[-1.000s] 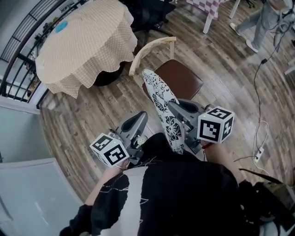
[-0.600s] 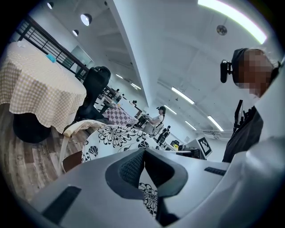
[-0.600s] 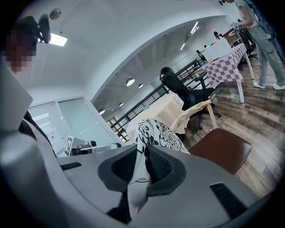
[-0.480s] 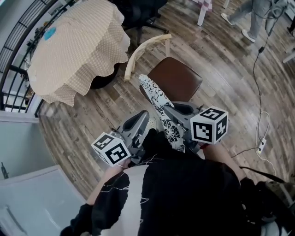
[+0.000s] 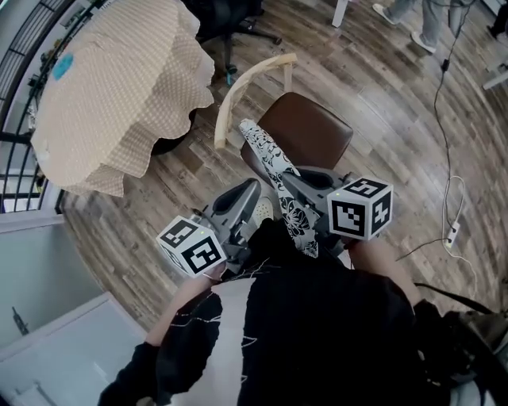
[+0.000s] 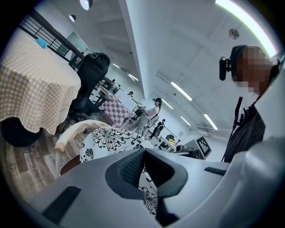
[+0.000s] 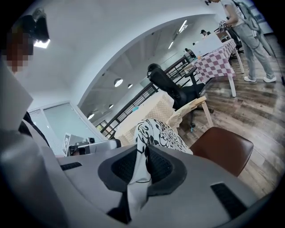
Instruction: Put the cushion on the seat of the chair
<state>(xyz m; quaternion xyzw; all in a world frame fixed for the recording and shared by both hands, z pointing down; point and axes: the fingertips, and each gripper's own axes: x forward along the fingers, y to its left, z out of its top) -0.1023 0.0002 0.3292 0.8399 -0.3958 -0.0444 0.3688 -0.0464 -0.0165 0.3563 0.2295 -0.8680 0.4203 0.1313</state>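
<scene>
A black-and-white floral cushion (image 5: pixel 274 170) stands on edge between my two grippers, just in front of the chair. Its far end reaches over the near edge of the brown seat (image 5: pixel 305 131). My right gripper (image 5: pixel 305 186) is shut on the cushion's fabric (image 7: pixel 162 133), which is pinched between its pads. My left gripper (image 5: pixel 258 208) is closed on the cushion's other side (image 6: pixel 111 140), and fabric shows in the gap under its pads. The chair's pale curved backrest (image 5: pixel 246 83) is at the seat's far left. The brown seat (image 7: pixel 222 147) lies ahead and to the right in the right gripper view.
A round table with a beige checked cloth (image 5: pixel 111 87) stands left of the chair. A black office chair (image 5: pixel 230 16) is behind it. A cable and power strip (image 5: pixel 452 234) lie on the wooden floor at right. A person's legs (image 5: pixel 421 20) are at the top right.
Both grippers have carried the cushion forward and a little down, closer to the chair seat. Both grips look unchanged.
</scene>
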